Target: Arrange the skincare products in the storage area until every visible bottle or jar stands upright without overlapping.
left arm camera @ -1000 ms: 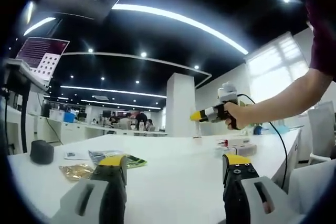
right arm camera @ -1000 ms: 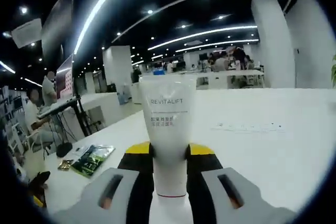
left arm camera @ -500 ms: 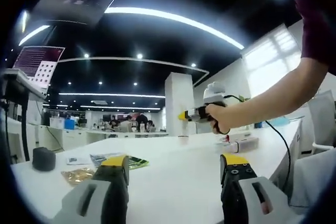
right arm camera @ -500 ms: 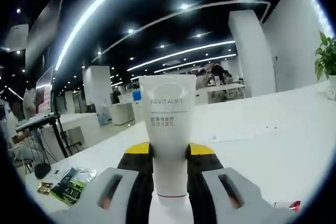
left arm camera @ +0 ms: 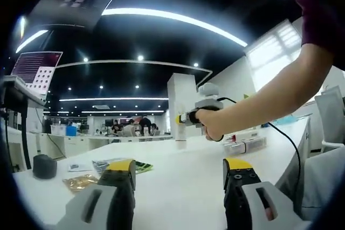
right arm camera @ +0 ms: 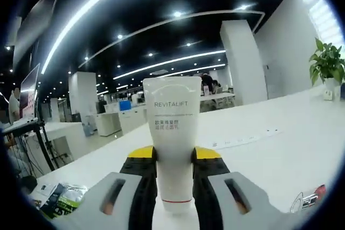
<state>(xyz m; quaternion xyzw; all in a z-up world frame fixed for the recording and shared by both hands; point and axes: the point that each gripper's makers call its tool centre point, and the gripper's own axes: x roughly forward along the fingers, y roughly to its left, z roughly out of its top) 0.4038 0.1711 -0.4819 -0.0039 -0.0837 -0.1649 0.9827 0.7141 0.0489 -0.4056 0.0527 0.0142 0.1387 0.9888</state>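
My right gripper (right arm camera: pixel 175 161) is shut on a white tube (right arm camera: pixel 172 127) printed REVITALIFT. The tube points forward between the yellow-tipped jaws, held above the white table (right arm camera: pixel 280 160). In the left gripper view a person's hand holds that same right gripper (left arm camera: pixel 186 118) up over the far middle of the table (left arm camera: pixel 183 187). My left gripper (left arm camera: pixel 179 172) hovers low over the table with its jaws wide apart and nothing between them.
Green and gold sachets (left arm camera: pixel 99 172) and a dark round object (left arm camera: pixel 44 165) lie at the table's left. Flat boxes (left arm camera: pixel 245 145) lie on its right. The sachets (right arm camera: pixel 59 200) also lie at lower left in the right gripper view. A potted plant (right arm camera: pixel 326 67) stands far right.
The hand has carried the right gripper and its tube leftward across the left gripper view. The right gripper view has swung, bringing the plant into sight. The left gripper stays open.
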